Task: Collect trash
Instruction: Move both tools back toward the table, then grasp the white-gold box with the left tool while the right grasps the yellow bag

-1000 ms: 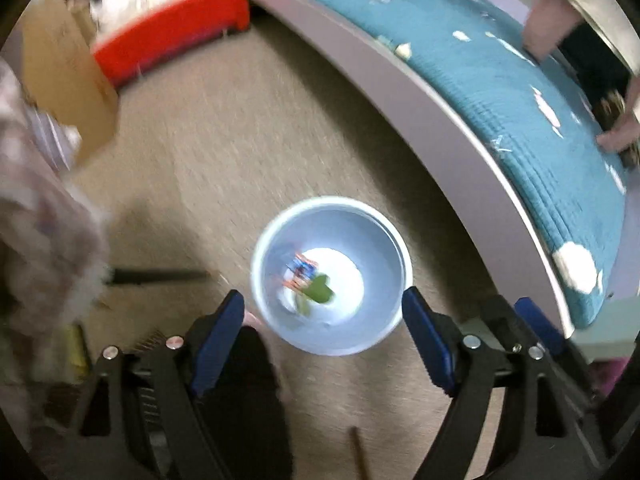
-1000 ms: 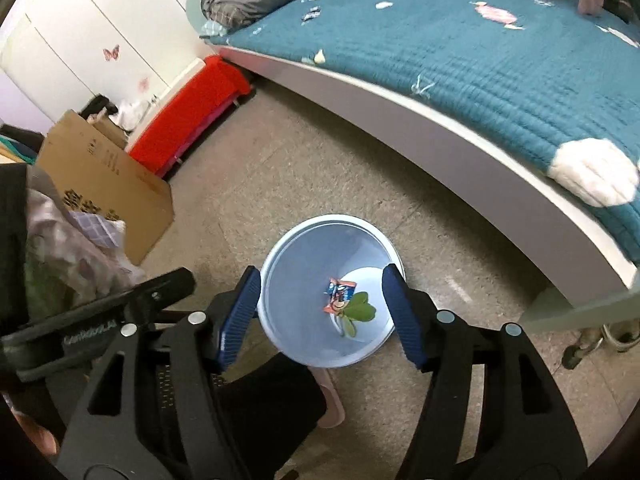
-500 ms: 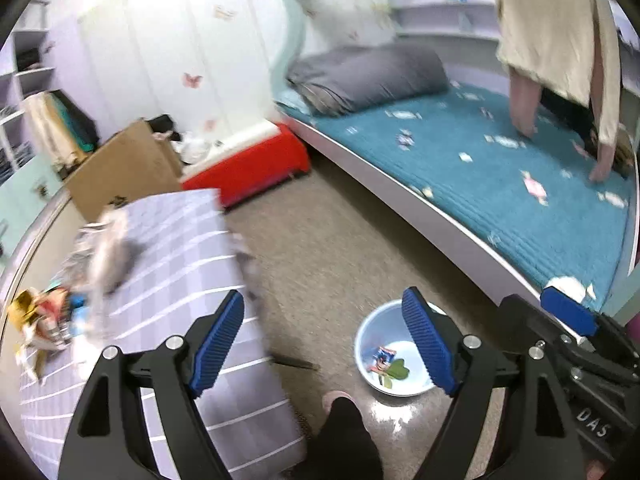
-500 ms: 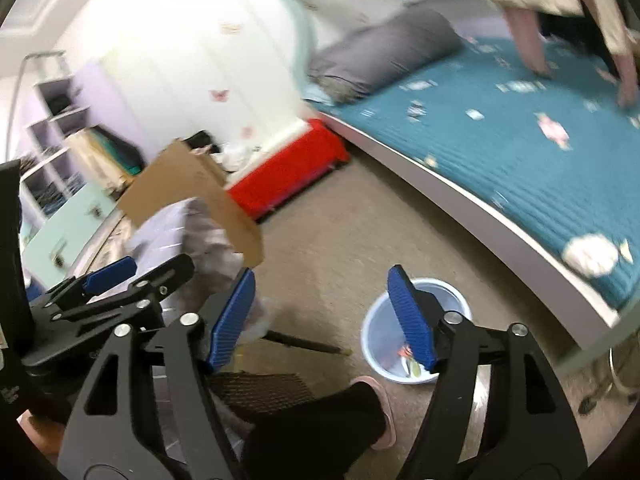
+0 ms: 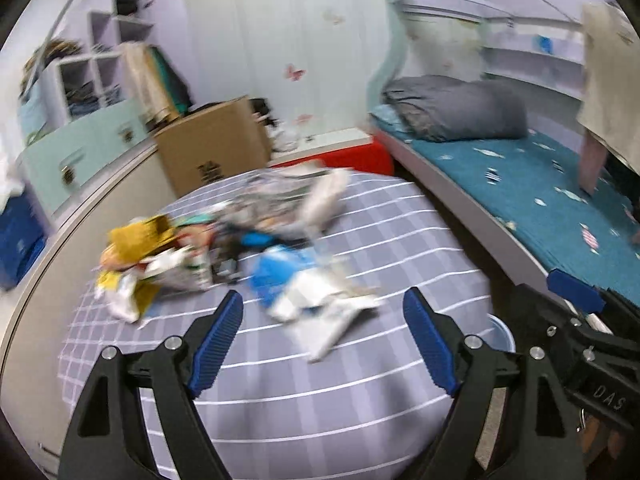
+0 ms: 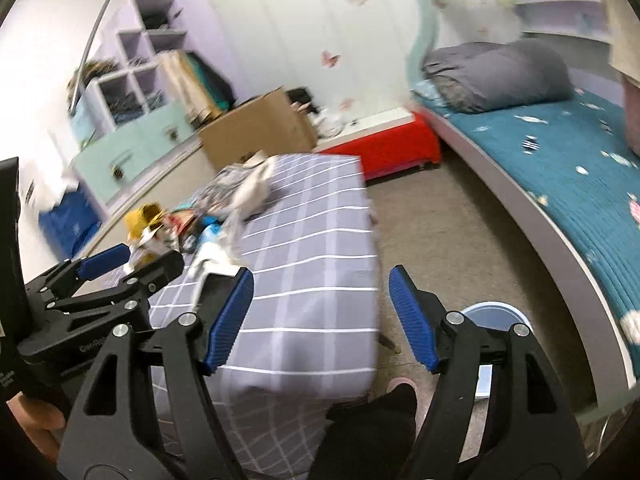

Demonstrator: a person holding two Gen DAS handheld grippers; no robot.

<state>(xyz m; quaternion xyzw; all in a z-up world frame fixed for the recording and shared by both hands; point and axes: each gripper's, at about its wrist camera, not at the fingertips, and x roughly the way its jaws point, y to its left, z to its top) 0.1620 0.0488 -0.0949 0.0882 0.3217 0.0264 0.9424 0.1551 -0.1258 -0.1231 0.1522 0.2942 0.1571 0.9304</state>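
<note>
A pile of trash, wrappers and crumpled paper [image 5: 224,252], lies on a grey checked tabletop [image 5: 360,392]; it also shows in the right wrist view [image 6: 208,220]. A blue-and-white wrapper [image 5: 288,280] lies nearest my left gripper [image 5: 322,338], which is open and empty above the table. My right gripper [image 6: 322,318] is open and empty over the table's right edge. The pale blue bin [image 6: 492,316] stands on the floor beside the table, partly hidden behind the right gripper; its rim shows in the left wrist view [image 5: 500,334].
A bed with a teal cover [image 6: 580,184] runs along the right. A cardboard box [image 5: 212,148], a red box [image 6: 384,148] and shelves [image 5: 88,80] stand at the back. A person stands on the bed [image 5: 600,92]. My foot [image 6: 396,388] is on the floor by the bin.
Both grippers have swung up and left from looking down into the bin to facing the table with the trash pile. Both stay open and empty.
</note>
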